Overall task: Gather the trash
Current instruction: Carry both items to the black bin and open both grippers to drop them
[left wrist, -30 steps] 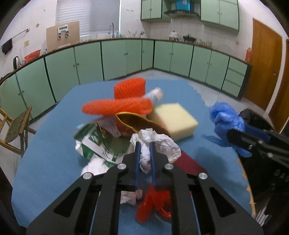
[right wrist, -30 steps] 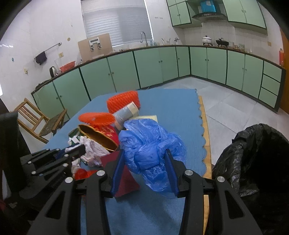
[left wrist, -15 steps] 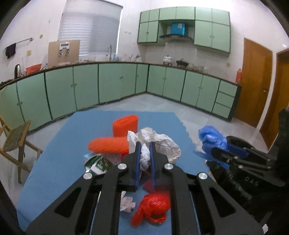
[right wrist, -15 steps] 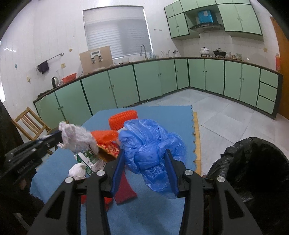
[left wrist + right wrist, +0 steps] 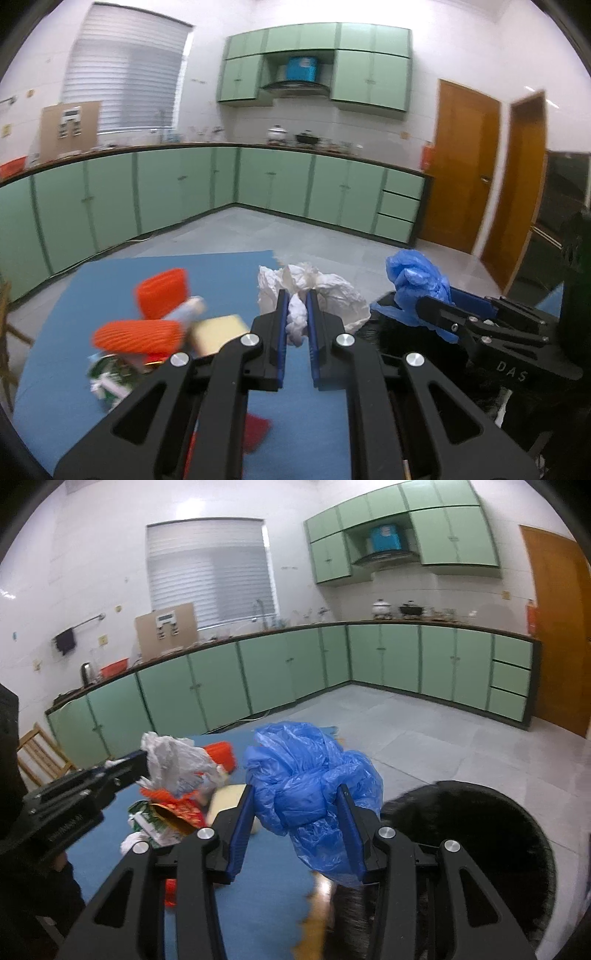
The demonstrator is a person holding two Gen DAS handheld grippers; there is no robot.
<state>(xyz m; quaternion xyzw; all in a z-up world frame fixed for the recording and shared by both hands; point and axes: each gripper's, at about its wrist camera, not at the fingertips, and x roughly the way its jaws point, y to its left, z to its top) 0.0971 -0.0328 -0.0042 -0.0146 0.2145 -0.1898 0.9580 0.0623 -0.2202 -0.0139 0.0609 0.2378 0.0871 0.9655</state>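
Right wrist view: right gripper jaws clamp blue bag, bin just beside; left gripper jaws pinch crumpled tissue, ready for dumping.

Clearance around bench and bin

Near strip of blue bench is bare; the far left part is blocked by a litter pile: orange mesh rolls, yellow sponge, green wrapper. Black bin bag gapes open just off the bench's right edge, mouth unobstructed. Tiled floor beyond lies clear up to the green cabinets.
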